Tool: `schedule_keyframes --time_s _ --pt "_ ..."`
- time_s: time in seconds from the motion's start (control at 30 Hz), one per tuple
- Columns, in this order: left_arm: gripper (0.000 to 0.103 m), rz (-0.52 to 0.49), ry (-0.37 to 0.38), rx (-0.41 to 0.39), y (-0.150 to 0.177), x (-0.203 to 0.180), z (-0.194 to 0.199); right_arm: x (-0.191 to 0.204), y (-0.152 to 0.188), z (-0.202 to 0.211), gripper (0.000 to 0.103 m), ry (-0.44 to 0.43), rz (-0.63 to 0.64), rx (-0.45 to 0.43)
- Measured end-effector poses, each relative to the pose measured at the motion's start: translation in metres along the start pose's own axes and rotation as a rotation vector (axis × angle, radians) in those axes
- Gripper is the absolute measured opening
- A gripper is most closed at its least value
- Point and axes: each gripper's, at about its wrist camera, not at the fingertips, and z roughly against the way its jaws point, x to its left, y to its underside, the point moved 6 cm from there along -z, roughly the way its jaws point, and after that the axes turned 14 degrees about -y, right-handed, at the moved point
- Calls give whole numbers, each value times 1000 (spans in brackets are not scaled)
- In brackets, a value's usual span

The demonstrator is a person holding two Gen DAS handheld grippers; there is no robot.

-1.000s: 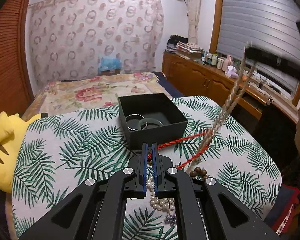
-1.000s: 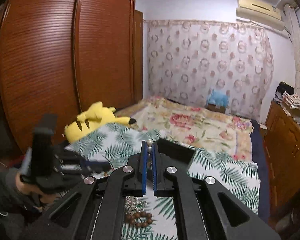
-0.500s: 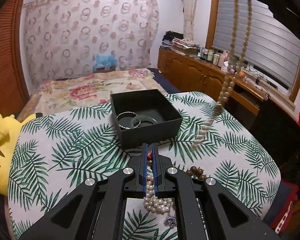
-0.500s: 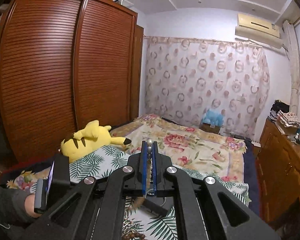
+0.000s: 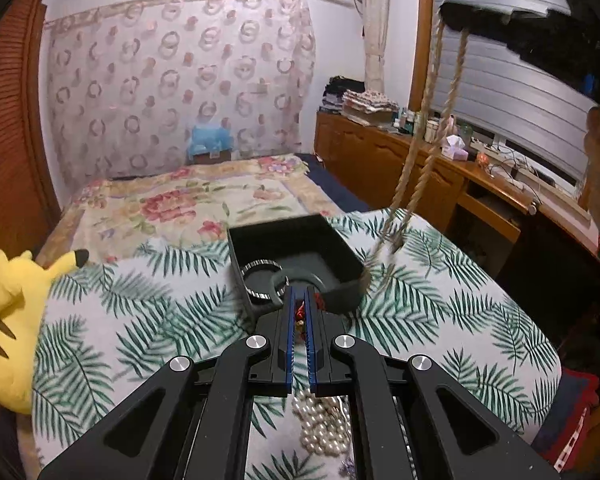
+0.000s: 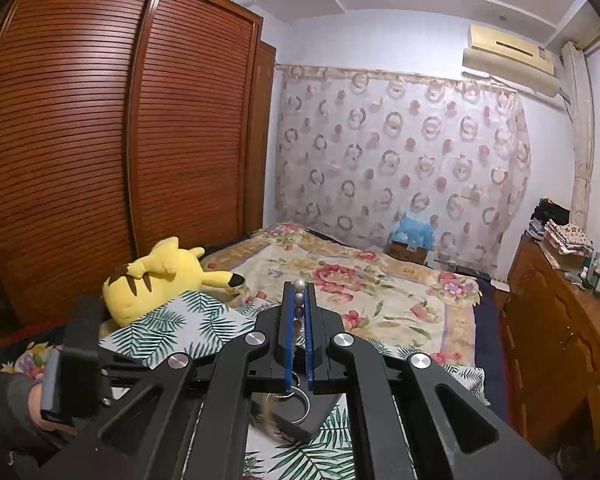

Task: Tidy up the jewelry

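The right gripper is clamped on a long strand of pale beige beads, with 3 grey-looking beads pinched between its blue pads. In the left wrist view the strand hangs as 2 near-vertical lines from that gripper, high at the upper right, down to a blurred lower end just beside the right wall of the open black square box. That is the relation the coming move turns on: the strand's long axis runs almost straight down, and its tail sits outside the box, off its right corner, so it likely has to travel left over the rim before being lowered.

The left gripper is closed too, on a red cord with small gold pieces, held just in front of the box's near wall. It is the nearer of the 2 to the box, and it could crowd the near side.

Inside the box lie 2 silver bangles. A heap of white pearls rests under the left gripper on the palm-leaf printed cloth. A yellow plush toy sits at the left edge, well apart.
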Motion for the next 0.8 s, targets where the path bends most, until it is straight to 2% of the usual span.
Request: schedule_keyframes --time_s 0.5,0.63,0.8 --pt "4 6 -38 -13 -34 15 -28 -38 -5 -71 5 50 -42 68" --pt "4 8 -42 -3 -35 14 -37 -54 11 -90 5 71 -83 101" --pt "4 5 -47 13 -30 12 -46 -65 47 -115 6 73 -112 143"
